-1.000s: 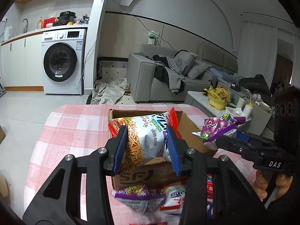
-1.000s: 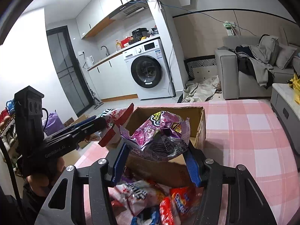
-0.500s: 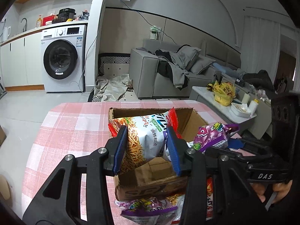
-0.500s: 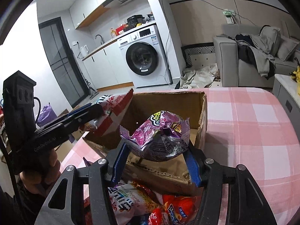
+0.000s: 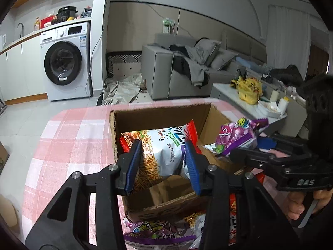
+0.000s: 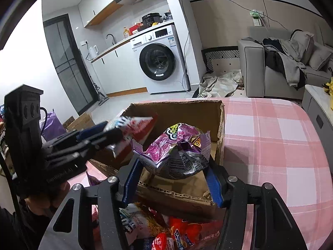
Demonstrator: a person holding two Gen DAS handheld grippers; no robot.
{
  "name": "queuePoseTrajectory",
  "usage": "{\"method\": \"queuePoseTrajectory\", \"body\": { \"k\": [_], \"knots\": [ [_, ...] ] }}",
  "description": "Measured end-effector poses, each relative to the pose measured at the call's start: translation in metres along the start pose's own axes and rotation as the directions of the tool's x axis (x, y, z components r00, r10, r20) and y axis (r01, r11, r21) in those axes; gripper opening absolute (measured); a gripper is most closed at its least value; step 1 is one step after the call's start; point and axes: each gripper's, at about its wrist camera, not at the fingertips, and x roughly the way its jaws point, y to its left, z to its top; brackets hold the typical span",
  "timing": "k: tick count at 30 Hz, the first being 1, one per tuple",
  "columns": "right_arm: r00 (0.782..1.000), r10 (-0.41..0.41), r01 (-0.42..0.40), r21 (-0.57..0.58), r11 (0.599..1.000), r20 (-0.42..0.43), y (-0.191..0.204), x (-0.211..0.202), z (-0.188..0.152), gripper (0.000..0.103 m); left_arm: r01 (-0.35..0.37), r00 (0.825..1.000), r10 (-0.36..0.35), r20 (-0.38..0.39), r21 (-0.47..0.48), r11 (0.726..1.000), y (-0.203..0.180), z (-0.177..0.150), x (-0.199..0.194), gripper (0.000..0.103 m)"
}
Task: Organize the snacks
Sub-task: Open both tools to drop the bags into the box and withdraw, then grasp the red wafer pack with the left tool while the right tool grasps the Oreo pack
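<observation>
Two bags are hanging over the open cardboard box [image 5: 158,120] at once: the left gripper [image 5: 162,162] is pinching a white and orange bag of fried sticks [image 5: 160,152] tight between its blue fingers [image 5: 131,166], while the right gripper [image 6: 172,179] is cradling a crumpled purple bag [image 6: 177,150], its fingers [image 6: 214,185] having just been spreading so the bag is sitting loosely between them. Both bags are hovering above the box's inside, which is standing on the pink checked table [image 6: 270,135], with more snack packets [image 6: 166,229] lying in front of it. To do this drop well, I would judge that each bag should be sinking below the box rim before the fingers are letting go, and the two should be landing side by side, not stacked. As for writing, the white bag is carrying Chinese characters too small to read surely; the right gripper's body, seen from the left wrist, is showing "DAS"; the left one is bearing faint lettering I cannot make out.
</observation>
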Motion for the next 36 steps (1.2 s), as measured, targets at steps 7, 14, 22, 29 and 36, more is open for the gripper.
{"method": "queuePoseTrajectory", "body": {
  "k": [7,14,22,29,36],
  "knots": [
    [0.998,-0.034,0.037,-0.053,0.998,0.058,0.014,-0.023,0.002,0.080,0.035,0.999,-0.035,-0.002,-0.036,0.999,0.005,-0.001,-0.012,0.059],
    [0.998,-0.034,0.035,-0.021,0.999,0.052,0.015,-0.051,-0.013,0.103,-0.014,1.000,0.015,0.012,-0.034,0.999,0.003,-0.017,-0.052,0.093],
    [0.997,-0.058,0.059,-0.019,0.998,0.051,0.024,-0.086,-0.044,0.103,-0.066,0.997,0.068,0.039,-0.036,0.997,0.004,-0.050,-0.113,0.102],
    [0.996,-0.077,0.078,-0.009,0.997,0.033,0.034,-0.102,-0.065,0.103,-0.095,0.995,0.096,0.029,-0.032,0.995,0.008,-0.073,-0.146,0.102],
    [0.992,-0.125,0.125,0.000,0.992,0.004,0.039,-0.112,-0.082,0.103,-0.100,0.995,0.101,0.024,-0.060,0.993,0.015,-0.085,-0.163,0.102]
  ]
}}
